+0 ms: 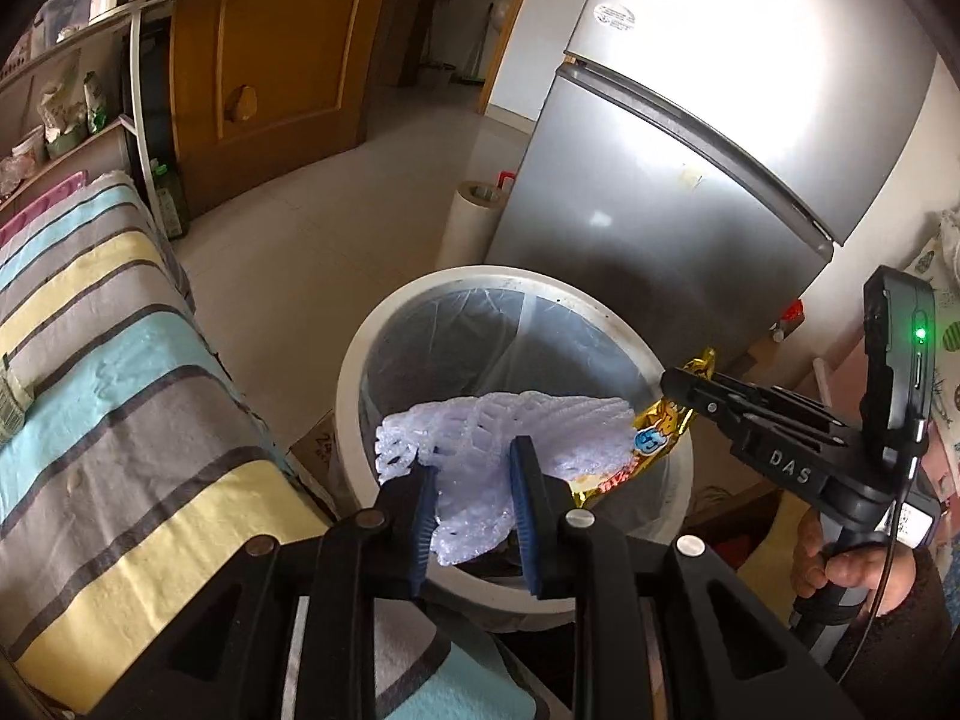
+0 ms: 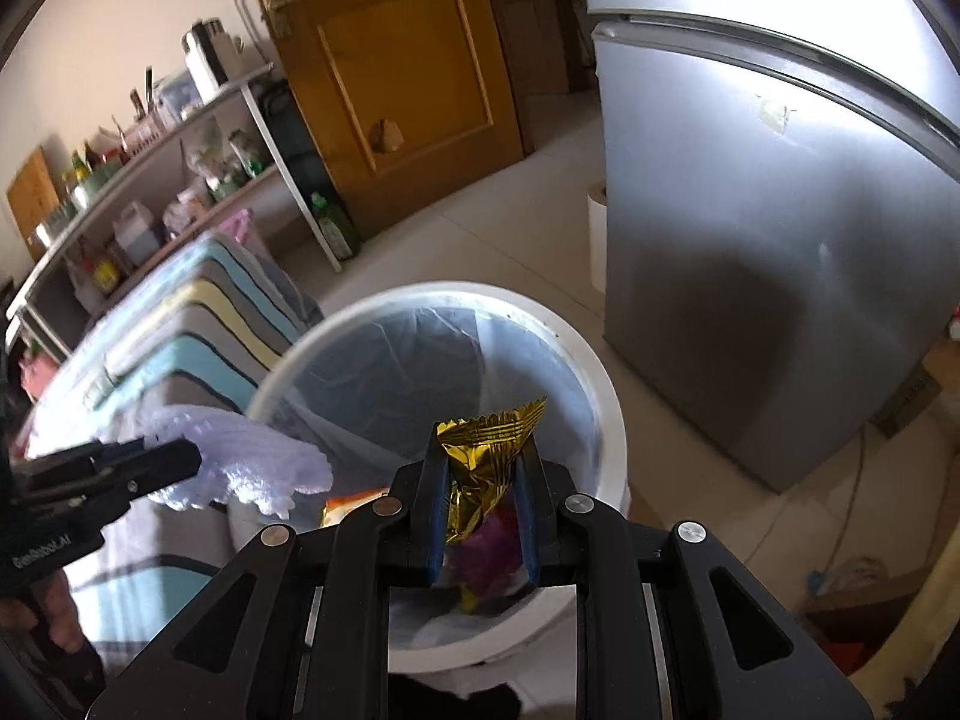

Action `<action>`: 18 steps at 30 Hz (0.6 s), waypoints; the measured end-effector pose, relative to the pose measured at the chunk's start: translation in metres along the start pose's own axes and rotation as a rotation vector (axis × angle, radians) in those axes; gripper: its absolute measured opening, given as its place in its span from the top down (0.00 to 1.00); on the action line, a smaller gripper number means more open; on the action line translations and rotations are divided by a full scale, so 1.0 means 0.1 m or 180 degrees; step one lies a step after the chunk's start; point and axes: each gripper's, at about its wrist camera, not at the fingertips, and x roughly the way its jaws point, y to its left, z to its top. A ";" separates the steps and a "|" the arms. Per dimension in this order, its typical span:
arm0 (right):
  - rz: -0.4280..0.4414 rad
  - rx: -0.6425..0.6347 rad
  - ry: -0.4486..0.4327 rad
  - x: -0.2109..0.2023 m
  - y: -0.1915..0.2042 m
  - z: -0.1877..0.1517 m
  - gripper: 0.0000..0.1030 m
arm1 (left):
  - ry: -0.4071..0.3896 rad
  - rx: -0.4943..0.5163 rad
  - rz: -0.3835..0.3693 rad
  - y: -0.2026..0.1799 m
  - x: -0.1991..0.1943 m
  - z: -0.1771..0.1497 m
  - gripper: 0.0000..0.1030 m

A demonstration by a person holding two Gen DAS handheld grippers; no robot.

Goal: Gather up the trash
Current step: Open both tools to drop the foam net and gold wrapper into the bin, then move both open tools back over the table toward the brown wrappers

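A white foam net sleeve (image 1: 504, 438), soft and lacy, and a crinkled gold snack wrapper (image 2: 483, 468) both hang over the open mouth of a white trash bin (image 1: 354, 384) lined with a clear bag. The bin stands on the pale tiled floor between a striped bed (image 1: 120, 372) and a silver fridge (image 1: 678, 180), with a wooden door (image 2: 396, 60) behind. The left hand-held gripper (image 1: 474, 480) is clenched on the foam sleeve, and the right hand-held gripper (image 2: 480, 516) on the wrapper.

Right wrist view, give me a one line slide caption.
Right gripper holds a gold foil wrapper over the lined white trash bin; left gripper brings white foam netting.
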 end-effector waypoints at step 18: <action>-0.0017 0.0106 0.0031 0.06 0.00 -0.02 0.50 | -0.0105 -0.0109 0.0123 0.14 -0.16 -0.01 0.36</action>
